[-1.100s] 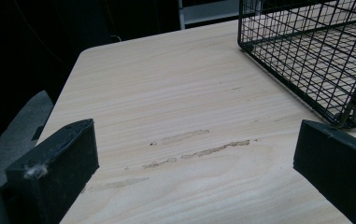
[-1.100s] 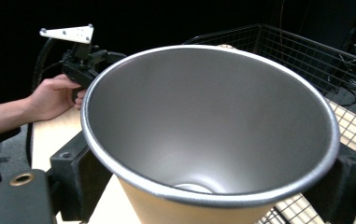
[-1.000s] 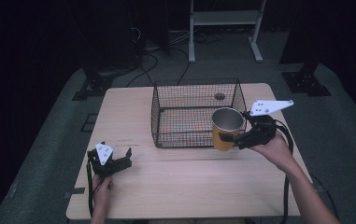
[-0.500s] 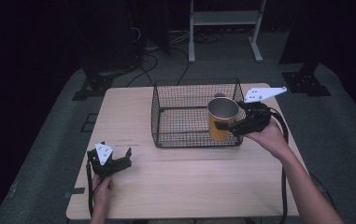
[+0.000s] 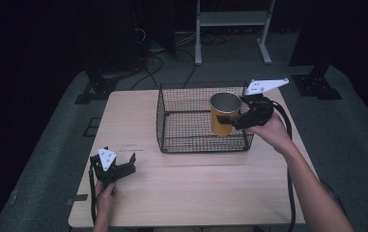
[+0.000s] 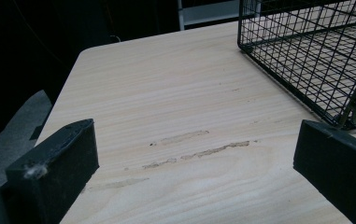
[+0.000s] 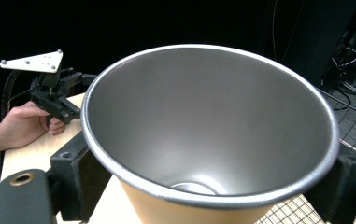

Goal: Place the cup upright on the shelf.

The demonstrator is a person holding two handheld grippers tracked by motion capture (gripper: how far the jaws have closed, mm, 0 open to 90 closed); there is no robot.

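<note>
Over the wooden table [image 5: 196, 193], from the high view, I am holding an orange cup [image 5: 224, 115] with a silver inside upright above the right part of the black wire basket [image 5: 181, 140], my right gripper [image 5: 233, 119] clamping its side. My left gripper [image 5: 123, 166] is resting near the table's front left corner, jaws spread wide, nothing between them.

Along the left gripper view, my two black jaws are standing far apart over bare wood [image 6: 175, 116], the basket's corner [image 6: 306, 56] sitting at upper right.

Through the right gripper view, the cup's round mouth [image 7: 208, 126] is facing the camera, a jaw pressing either side. Beyond it, my left hand [image 7: 24, 123] is gripping the other gripper [image 7: 54, 98].
</note>
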